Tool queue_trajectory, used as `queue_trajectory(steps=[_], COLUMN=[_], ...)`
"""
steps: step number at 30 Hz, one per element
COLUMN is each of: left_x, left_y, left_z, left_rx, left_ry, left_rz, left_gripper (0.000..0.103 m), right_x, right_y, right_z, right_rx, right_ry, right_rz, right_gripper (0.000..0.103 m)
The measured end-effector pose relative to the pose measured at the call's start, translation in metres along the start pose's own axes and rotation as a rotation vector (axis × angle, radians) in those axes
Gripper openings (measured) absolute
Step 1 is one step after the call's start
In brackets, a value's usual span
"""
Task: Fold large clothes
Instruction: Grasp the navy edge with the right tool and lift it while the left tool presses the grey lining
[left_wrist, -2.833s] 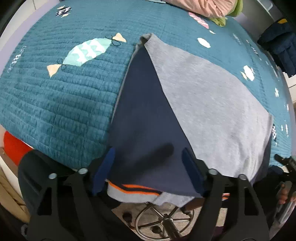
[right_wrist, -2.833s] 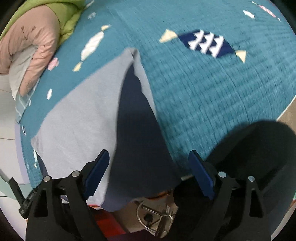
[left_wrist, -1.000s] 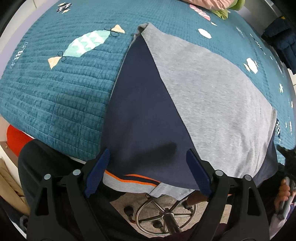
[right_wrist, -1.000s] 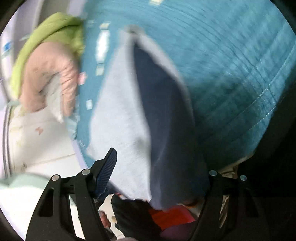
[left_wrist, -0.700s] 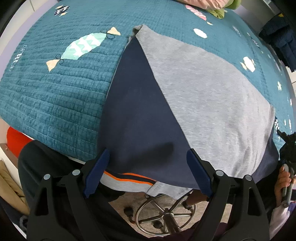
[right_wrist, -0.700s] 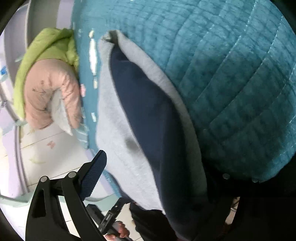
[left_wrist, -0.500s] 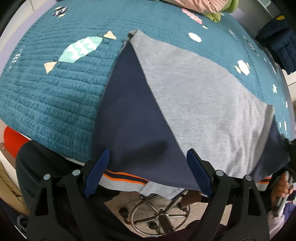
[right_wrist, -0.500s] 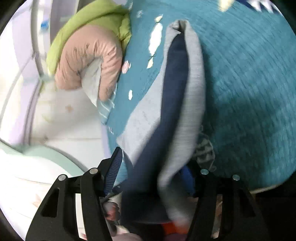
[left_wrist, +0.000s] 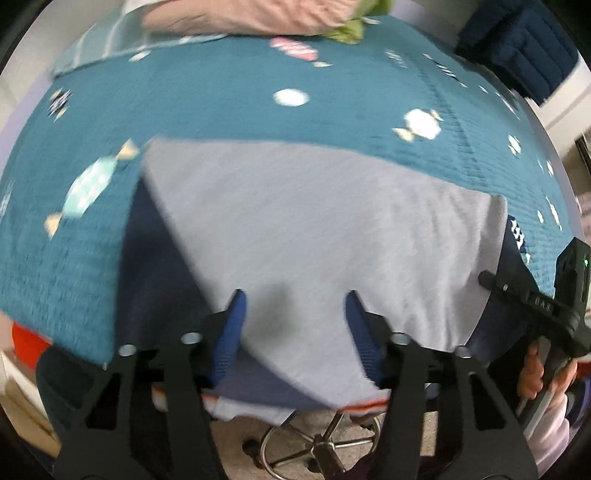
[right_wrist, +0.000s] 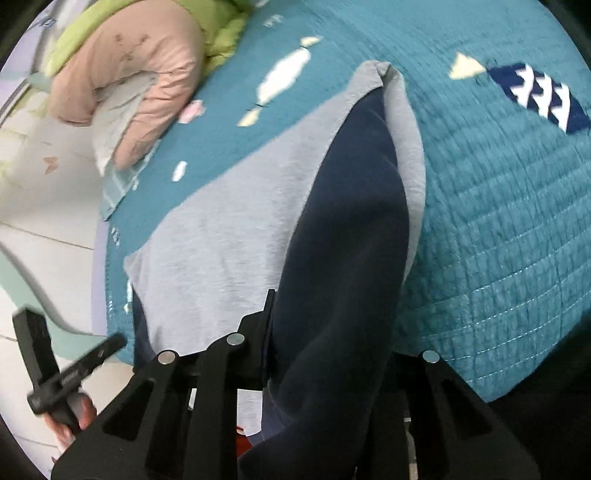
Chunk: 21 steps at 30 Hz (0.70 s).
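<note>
Grey-and-navy cotton sweatshirt (left_wrist: 314, 229) lies mid-frame on teal quilted bed (left_wrist: 221, 96), hem overhanging. Left gripper (left_wrist: 295, 325) fingers wide, above hem. Right gripper (right_wrist: 328, 354) pinches navy sleeve, prob. to fold inward.

One garment (left_wrist: 314, 229), grey with navy panels and an orange stripe at the hem. One teal quilt (left_wrist: 229, 99) beneath it. Candy-shaped patches on the quilt: at least five in the left wrist view, among them one mint (left_wrist: 86, 188), one pink (left_wrist: 295, 48) and one white (left_wrist: 419, 123); smaller marks too blurred to count. Right wrist view shows one navy patch (right_wrist: 539, 98). One pink pillow (right_wrist: 125, 62), one green cloth (right_wrist: 225, 29) beside it. One dark blue padded item (left_wrist: 517, 48) at the far edge. One chair base (left_wrist: 321, 446). Two grippers: left (left_wrist: 295, 325), right (right_wrist: 332, 354).
</note>
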<state>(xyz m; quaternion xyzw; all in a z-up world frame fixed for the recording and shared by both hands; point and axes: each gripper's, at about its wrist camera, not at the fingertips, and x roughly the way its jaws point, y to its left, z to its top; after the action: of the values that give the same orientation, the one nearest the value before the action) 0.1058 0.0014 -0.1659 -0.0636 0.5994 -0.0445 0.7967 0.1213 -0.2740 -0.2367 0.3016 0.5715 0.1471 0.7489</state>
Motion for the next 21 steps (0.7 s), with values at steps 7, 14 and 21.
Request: queue_trajectory(steps=[7,14,21], left_x=[0.034,0.080,0.133], left_y=[-0.048,-0.066,-0.053], left_z=[0.058,0.101,0.099], left_rx=[0.053,0.024,-0.099], left_ry=[0.024,0.075,0.117], left_rz=[-0.045,-0.011,0.016], left_gripper=[0.005,0.005,0.002], right_x=[-0.002,0.004,0.011], right_y=[-0.015,-0.015,-0.019], right_z=[-0.009,-0.004,0.001], right_rx=[-0.028,-0.030,-0.004], right_ry=[-0.002,0.008,0.030], right_rz=[0.007,0.003,0.002], right_gripper=[0.021,0.021,0.021])
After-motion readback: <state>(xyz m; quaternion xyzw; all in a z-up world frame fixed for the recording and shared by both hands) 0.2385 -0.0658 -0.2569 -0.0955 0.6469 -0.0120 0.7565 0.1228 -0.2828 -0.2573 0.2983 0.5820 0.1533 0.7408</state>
